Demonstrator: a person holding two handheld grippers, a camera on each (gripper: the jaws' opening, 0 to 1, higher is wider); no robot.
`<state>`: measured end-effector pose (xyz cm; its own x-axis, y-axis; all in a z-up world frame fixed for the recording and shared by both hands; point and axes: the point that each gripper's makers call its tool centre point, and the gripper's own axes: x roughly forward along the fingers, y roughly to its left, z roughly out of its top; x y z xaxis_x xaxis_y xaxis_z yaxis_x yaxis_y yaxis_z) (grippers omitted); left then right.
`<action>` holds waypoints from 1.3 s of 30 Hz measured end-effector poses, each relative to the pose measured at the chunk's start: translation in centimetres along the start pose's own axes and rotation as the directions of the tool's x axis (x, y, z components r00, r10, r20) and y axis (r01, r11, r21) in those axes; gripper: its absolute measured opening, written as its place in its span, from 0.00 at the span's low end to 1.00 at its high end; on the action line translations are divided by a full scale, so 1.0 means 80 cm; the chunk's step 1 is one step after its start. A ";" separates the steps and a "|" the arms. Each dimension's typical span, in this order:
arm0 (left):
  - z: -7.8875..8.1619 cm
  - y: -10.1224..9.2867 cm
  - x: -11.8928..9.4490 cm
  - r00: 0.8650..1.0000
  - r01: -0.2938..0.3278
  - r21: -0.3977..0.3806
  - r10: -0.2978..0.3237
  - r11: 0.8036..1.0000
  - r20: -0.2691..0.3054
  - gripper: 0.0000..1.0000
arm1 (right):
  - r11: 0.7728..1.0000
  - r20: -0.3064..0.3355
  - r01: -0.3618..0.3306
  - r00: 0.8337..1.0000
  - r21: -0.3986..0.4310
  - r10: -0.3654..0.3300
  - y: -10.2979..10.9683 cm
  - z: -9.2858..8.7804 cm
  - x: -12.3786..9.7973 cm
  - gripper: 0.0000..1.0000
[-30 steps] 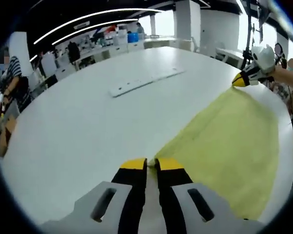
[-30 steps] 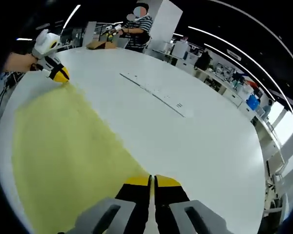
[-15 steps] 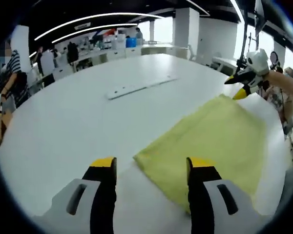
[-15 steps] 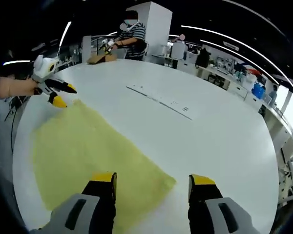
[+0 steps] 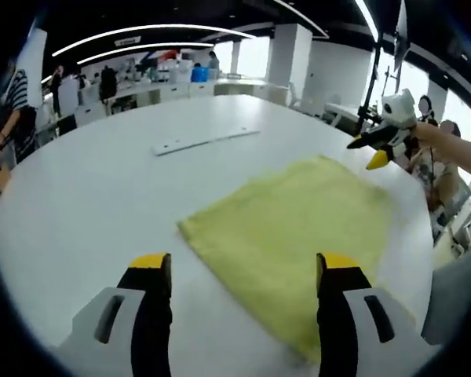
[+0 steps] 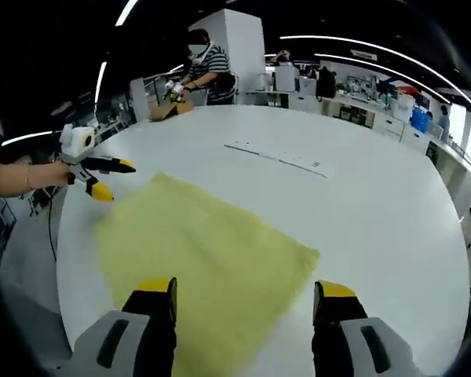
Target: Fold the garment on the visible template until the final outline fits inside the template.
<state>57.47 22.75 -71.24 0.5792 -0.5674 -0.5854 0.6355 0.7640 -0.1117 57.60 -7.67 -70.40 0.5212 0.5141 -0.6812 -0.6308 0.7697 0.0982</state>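
Observation:
A yellow folded garment (image 5: 298,228) lies flat on the round white table (image 5: 102,188); in the right gripper view the garment (image 6: 204,259) spreads from the near edge toward the middle. My left gripper (image 5: 243,271) stands open just above the garment's near corner, holding nothing. My right gripper (image 6: 247,290) is open too, hovering over the cloth's opposite edge. Each gripper appears in the other's view: the right gripper (image 5: 373,151) at the garment's far corner, the left gripper (image 6: 106,178) at the far left corner, both with jaws apart.
A long white strip (image 5: 204,140) lies on the table beyond the garment, also seen as a strip (image 6: 279,159) in the right gripper view. A person in a striped shirt (image 6: 208,71) stands behind the table. Desks and shelves fill the background.
Both grippers were shut on the garment's corners a second ago, then opened and let go. Both have since pulled back and risen; the cloth lies flat.

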 end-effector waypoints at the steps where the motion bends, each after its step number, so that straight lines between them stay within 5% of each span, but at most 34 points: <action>1: -0.002 -0.003 -0.002 1.000 0.002 -0.001 -0.002 1.000 0.000 0.71 | 1.000 -0.001 0.001 1.000 0.001 -0.001 0.003 -0.004 -0.004 0.68; 9: -0.025 -0.028 -0.024 1.000 0.025 -0.033 -0.025 0.999 0.005 0.66 | 1.000 -0.008 -0.008 1.000 0.026 0.008 0.027 -0.038 -0.025 0.65; 19: -0.071 -0.052 -0.038 0.997 0.048 -0.094 -0.053 0.994 -0.054 0.50 | 0.996 -0.035 0.009 0.999 0.083 -0.006 0.042 -0.085 -0.046 0.53; 39: -0.103 -0.068 -0.050 0.995 0.064 -0.201 -0.078 0.977 -0.062 0.13 | 0.976 -0.030 0.012 1.000 0.216 -0.006 0.052 -0.122 -0.051 0.16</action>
<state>47.47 23.42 -74.94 0.4949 -0.6052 -0.6235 0.5557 0.7721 -0.3084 47.25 -10.25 -74.33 0.5073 0.4978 -0.7034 -0.4855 0.8395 0.2440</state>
